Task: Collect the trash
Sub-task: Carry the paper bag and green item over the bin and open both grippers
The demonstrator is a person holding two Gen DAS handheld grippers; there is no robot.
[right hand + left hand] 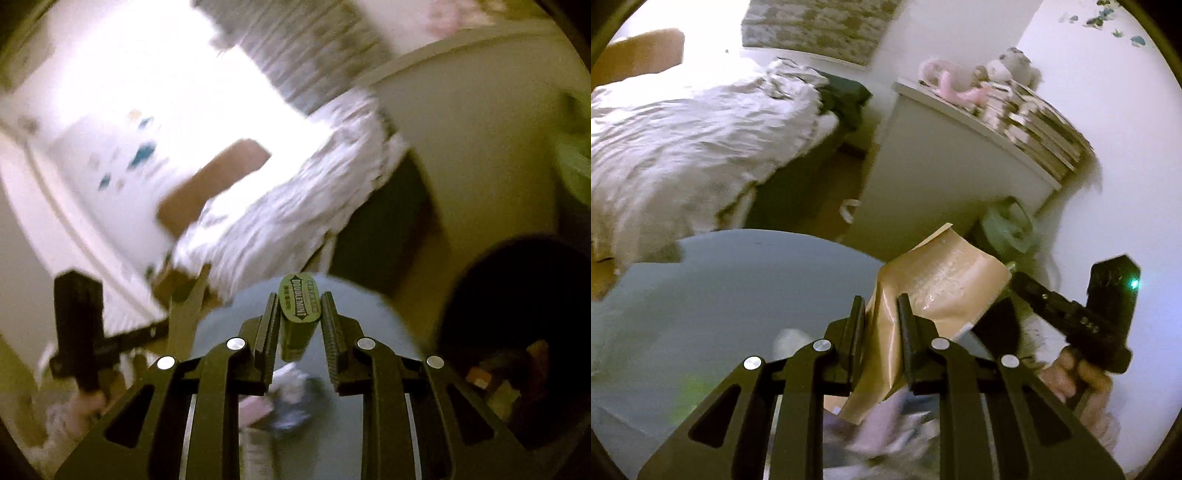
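Observation:
My left gripper point(881, 308) is shut on a tan paper bag point(934, 288) and holds it up above a round grey table point(738, 288). My right gripper point(298, 306) is shut on a green Doublemint gum pack point(298, 314), held upright above the same grey table point(362, 306). The right gripper's body point(1104, 314) shows at the right of the left wrist view, just beyond the bag. The left gripper's body point(81, 328) shows at the left of the right wrist view. Blurred pale scraps point(291, 398) lie on the table under the right gripper.
A bed with a rumpled white duvet point(694, 140) stands to the left. A white dresser point(945, 162) with books and plush toys is behind. A green-lined bin point(1008, 225) sits by the dresser. A dark round container point(517, 332) is at right.

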